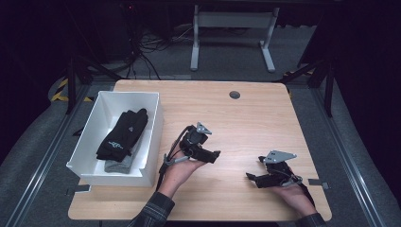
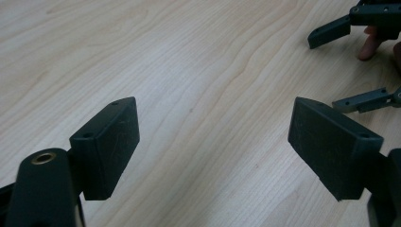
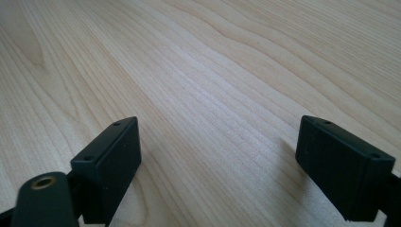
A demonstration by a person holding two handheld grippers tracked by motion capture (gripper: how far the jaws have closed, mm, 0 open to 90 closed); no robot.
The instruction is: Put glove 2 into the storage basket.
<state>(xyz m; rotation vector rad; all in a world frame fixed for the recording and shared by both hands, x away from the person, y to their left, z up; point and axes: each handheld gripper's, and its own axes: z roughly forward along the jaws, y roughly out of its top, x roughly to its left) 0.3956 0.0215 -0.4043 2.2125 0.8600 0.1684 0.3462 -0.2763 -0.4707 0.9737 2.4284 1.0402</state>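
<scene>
Two grippers, left (image 1: 215,155) and right (image 1: 251,178), jaws apart; one white bin (image 1: 153,124).

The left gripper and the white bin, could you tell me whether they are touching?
Apart. The high view shows bare wooden table between the left gripper and the white bin.

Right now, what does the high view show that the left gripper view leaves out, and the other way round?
High view alone: the white bin at the table's left holding black socks on a grey one, plus the left gripper from outside. Left gripper view alone: the inner faces of its own pads, wide apart, bare wood between. Both share the wooden table and the right gripper, empty.
</scene>
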